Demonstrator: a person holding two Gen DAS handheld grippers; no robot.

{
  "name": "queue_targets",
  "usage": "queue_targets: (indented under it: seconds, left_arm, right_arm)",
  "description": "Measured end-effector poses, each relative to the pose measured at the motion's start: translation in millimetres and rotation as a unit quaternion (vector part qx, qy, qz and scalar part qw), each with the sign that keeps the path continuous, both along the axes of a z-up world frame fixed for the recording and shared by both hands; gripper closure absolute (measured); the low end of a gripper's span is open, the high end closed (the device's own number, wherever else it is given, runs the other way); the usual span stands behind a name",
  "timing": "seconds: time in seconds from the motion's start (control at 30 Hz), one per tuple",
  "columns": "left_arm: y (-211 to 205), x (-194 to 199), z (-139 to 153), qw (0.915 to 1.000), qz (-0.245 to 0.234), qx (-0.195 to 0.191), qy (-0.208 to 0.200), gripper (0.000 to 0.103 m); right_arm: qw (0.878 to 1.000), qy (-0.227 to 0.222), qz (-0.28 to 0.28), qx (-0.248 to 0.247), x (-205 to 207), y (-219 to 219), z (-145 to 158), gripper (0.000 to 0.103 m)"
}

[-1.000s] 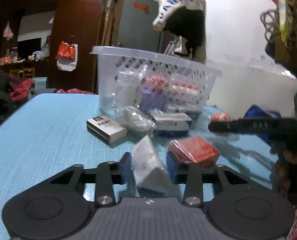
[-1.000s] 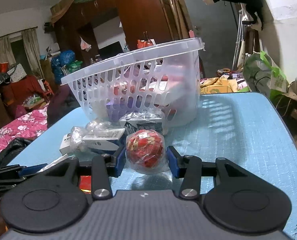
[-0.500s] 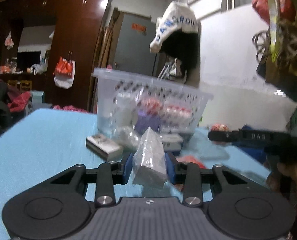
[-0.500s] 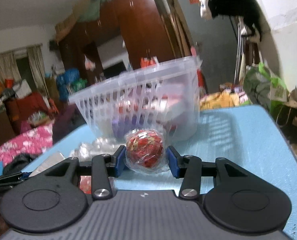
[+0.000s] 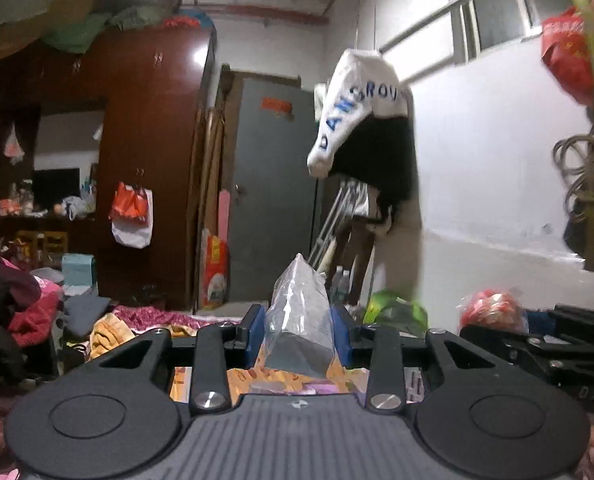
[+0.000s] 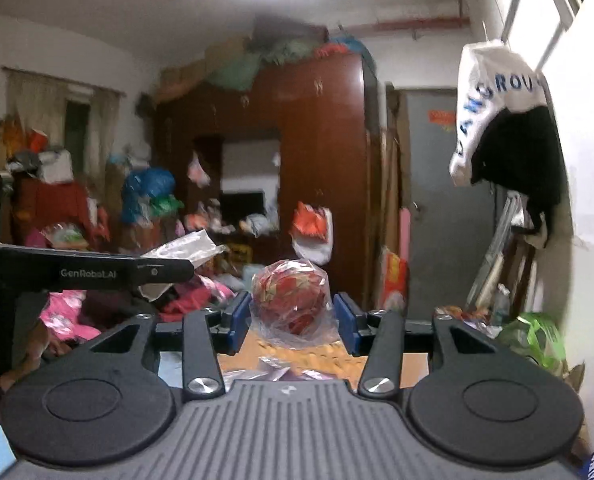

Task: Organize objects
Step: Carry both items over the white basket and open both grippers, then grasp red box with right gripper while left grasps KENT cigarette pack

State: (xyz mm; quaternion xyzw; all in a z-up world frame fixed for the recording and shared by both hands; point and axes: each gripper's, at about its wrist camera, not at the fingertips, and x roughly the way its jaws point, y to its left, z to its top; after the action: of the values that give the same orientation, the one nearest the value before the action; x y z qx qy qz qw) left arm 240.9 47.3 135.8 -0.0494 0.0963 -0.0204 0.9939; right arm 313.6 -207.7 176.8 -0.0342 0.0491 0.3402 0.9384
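Cluttered bedroom fills both views. Nearest, lower centre: left gripper [image 5: 299,334] clenched on clear wrapped packet [image 5: 299,320], orange and purple items just below. Right gripper [image 6: 291,316] w/ jaws opening; red wrapped ball [image 6: 291,298] sits between the pads, gaps either side. Judgement: release only once squarely over the container, no sideways swing. Far: wardrobe [image 5: 149,160], grey door [image 5: 271,184].

We count two grippers, the left gripper [image 5: 299,334] and the right gripper [image 6: 293,318], each with two blue pads. We see two wrapped things: one clear bag with a grey block [image 5: 299,330] and one red ball in clear wrap [image 6: 291,300]. We count one brown wardrobe [image 5: 149,160], one grey door [image 5: 273,200] and one white hanging garment [image 5: 357,108].
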Motion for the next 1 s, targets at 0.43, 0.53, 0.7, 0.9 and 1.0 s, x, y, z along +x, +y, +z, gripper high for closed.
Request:
queue_targets:
  seconds: [0.43, 0.53, 0.7, 0.9, 1.0]
  left_arm:
    - [15, -49, -56, 0.9985, -0.021, 0.025, 0.043, 0.007]
    - [11, -45, -91, 0.9893, -0.031, 0.060, 0.129, 0.008]
    - [6, -52, -125, 0.9824, -0.028, 0.107, 0.150, 0.009]
    - [14, -37, -144, 0.9723, -0.060, 0.101, 0.202, 0.009]
    - [14, -33, -149, 0.9651, -0.088, 0.109, 0.221, 0.009]
  right_arm:
    - [0.994, 0.103, 0.028, 0.011, -37, -28, -63, 0.000]
    - [0.986, 0.163, 0.024, -0.033, -54, -22, -105, 0.000]
    - [0.978, 0.200, 0.061, -0.013, -77, -13, -139, 0.000]
    - [0.979, 0.196, 0.024, -0.056, -85, 5, -155, 0.000]
    - [0.981, 0.186, 0.016, -0.060, -96, 6, -159, 0.000]
